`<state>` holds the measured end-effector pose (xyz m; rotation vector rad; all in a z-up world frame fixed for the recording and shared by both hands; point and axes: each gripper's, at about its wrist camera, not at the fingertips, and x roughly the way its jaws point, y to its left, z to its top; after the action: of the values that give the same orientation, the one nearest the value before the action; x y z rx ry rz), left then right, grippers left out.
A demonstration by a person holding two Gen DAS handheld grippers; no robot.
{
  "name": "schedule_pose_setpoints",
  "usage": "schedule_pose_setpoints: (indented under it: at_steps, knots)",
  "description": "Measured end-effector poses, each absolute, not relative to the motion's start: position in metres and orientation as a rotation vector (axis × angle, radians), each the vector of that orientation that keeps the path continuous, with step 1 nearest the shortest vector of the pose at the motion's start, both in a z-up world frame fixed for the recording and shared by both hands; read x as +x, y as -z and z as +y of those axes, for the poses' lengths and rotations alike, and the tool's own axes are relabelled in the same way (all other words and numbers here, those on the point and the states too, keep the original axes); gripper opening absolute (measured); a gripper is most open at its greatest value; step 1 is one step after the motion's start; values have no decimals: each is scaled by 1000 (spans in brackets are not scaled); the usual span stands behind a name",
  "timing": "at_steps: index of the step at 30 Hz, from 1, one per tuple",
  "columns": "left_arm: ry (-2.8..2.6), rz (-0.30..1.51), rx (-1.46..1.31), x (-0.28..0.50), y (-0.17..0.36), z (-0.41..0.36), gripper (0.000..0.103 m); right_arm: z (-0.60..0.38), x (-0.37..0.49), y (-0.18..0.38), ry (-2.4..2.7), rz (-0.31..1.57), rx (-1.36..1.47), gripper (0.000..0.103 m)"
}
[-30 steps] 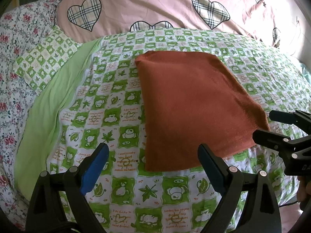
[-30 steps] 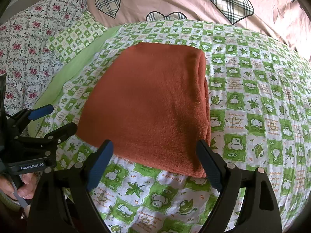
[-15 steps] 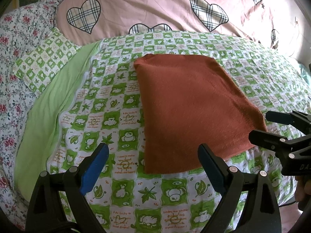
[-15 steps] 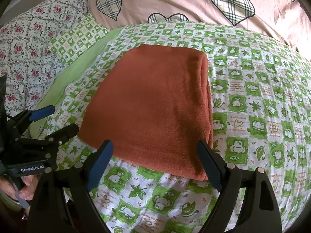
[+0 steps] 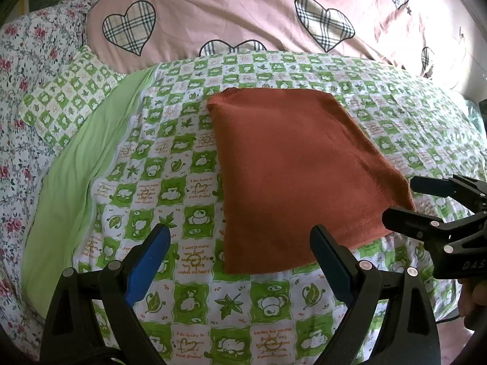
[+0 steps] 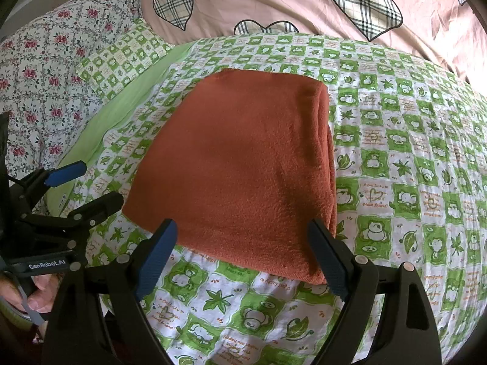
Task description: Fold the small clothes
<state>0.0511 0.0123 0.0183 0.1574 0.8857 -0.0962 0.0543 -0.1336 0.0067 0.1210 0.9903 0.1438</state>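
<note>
One rust-red fleece garment point(image 6: 243, 164) lies folded into a neat rectangle on the green-checked bed cover point(image 6: 411, 182), toward the bed's near edge and well short of the pink heart-print pillow point(image 5: 243, 9). Both grippers hover at that near edge with fingers apart and nothing between them: the left gripper point(image 5: 240, 249) off the garment's near left corner, the right gripper point(image 6: 243, 243) just before its near right corner. It looks light, soft and floppy, several layers thick along the right fold; I would pinch all layers at the near corners.
</note>
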Motion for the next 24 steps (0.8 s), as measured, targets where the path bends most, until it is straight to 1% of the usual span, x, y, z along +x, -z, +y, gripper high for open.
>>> schedule_pose_setpoints:
  at_steps: [24]
  knots:
    - [96,877,166,52,-22,15,94,-143,53,-11,-143,969,136,87]
